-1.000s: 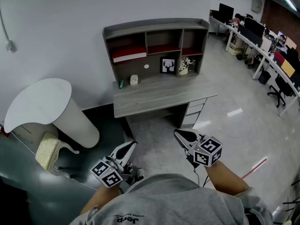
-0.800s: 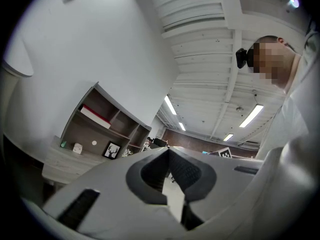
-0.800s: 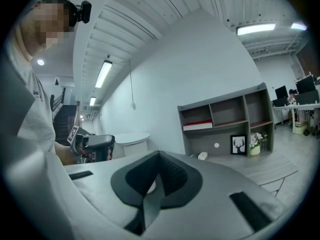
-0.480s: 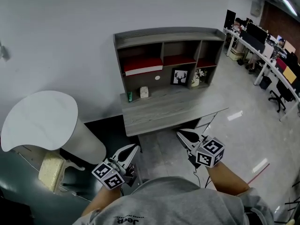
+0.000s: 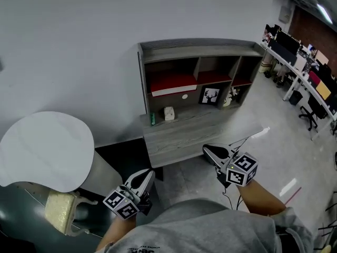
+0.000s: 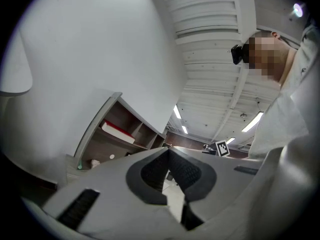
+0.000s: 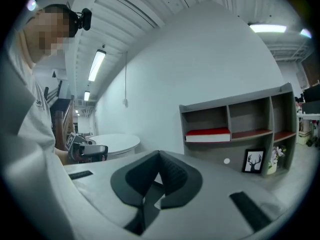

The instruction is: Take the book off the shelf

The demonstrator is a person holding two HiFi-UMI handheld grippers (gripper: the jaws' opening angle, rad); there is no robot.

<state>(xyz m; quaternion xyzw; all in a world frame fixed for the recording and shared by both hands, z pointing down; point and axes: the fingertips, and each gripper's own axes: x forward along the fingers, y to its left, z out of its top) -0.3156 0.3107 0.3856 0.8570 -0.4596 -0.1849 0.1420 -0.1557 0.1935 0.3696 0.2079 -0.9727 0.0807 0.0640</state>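
Note:
A red and white book [image 5: 167, 86] lies flat in the left cubby of the grey desk shelf [image 5: 200, 51]; it also shows as the book [image 6: 118, 132] in the left gripper view and the book [image 7: 208, 134] in the right gripper view. My left gripper [image 5: 148, 174] is held low near my body, shut and empty, well short of the desk. My right gripper [image 5: 206, 149] hangs in front of the desk's edge, shut with nothing in it. Both sets of jaws meet at their tips, the left gripper [image 6: 168, 150] and the right gripper [image 7: 159, 153].
On the desk top [image 5: 195, 133] stand a small green bottle [image 5: 152, 120], a pale box [image 5: 168, 113], a framed deer picture [image 5: 210, 96] and a flower pot [image 5: 229, 97]. A white round table [image 5: 42, 149] stands at my left. Office desks and chairs [image 5: 310, 83] line the right.
The desk and shelf have shifted right and grown larger in the head view as I came closer. Both grippers stay shut and low.

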